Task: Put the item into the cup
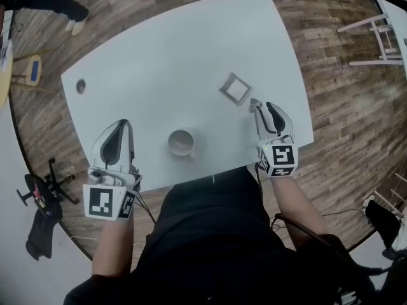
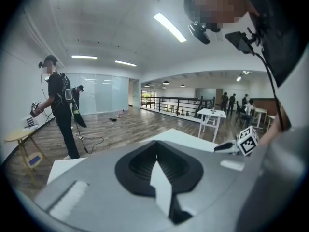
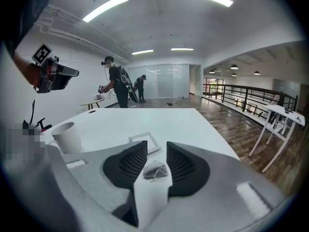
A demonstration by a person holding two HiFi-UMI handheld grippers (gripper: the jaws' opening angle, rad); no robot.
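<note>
the small grey crumpled sachet (image 3: 155, 170) lies on the white table (image 1: 159, 56), dead centre between the right gripper's (image 3: 157, 149) parted jaws, pads clear of it. the white cup (image 3: 67, 137) waits to its left, nearer the left gripper (image 2: 155, 151), whose jaws are closed on nothing.

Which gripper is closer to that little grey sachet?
Right. The right gripper has the sachet between its open jaws; the left gripper hangs far off, beyond the cup.

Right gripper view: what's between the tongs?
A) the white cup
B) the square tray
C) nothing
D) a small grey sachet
D: a small grey sachet lies between the open right tongs, pads not pressing it; the cup stands off to the left and the square tray beyond the tips.
</note>
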